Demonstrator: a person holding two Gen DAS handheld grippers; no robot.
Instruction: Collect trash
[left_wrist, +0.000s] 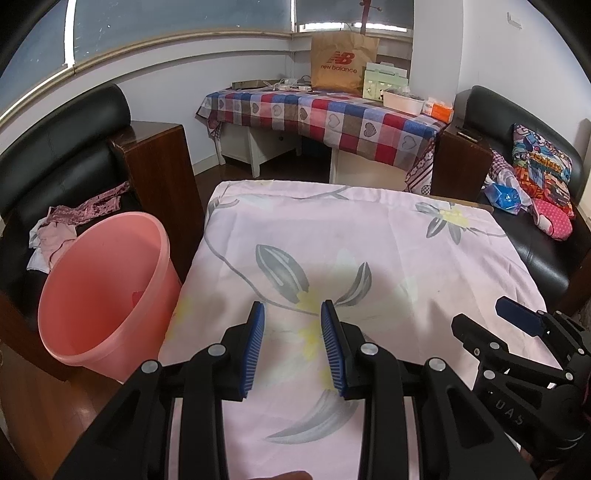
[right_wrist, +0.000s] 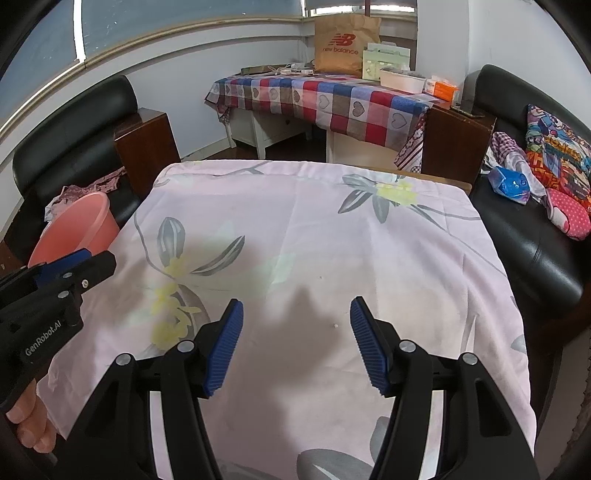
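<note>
A pink plastic bin (left_wrist: 107, 291) stands on the floor at the left edge of the table, and a small red scrap (left_wrist: 138, 297) shows inside it. The table wears a pink floral cloth (left_wrist: 351, 240). My left gripper (left_wrist: 292, 306) hovers open over the cloth's near part with nothing between its blue pads. My right gripper (right_wrist: 296, 302) is open wider, also empty, above the cloth (right_wrist: 314, 221). A tiny white crumb (right_wrist: 335, 326) lies on the cloth just inside its right finger. Each gripper shows in the other's view: right gripper (left_wrist: 487, 321), left gripper (right_wrist: 92, 258).
Black sofas flank the table; the left one holds crumpled clothes (left_wrist: 74, 229), the right one a blue crumpled bag (right_wrist: 509, 184) and colourful cushions (right_wrist: 554, 162). Behind is a checked-cloth table (left_wrist: 325, 114) with a paper bag (left_wrist: 343, 62) and boxes. A hand (right_wrist: 29, 417) holds the left gripper.
</note>
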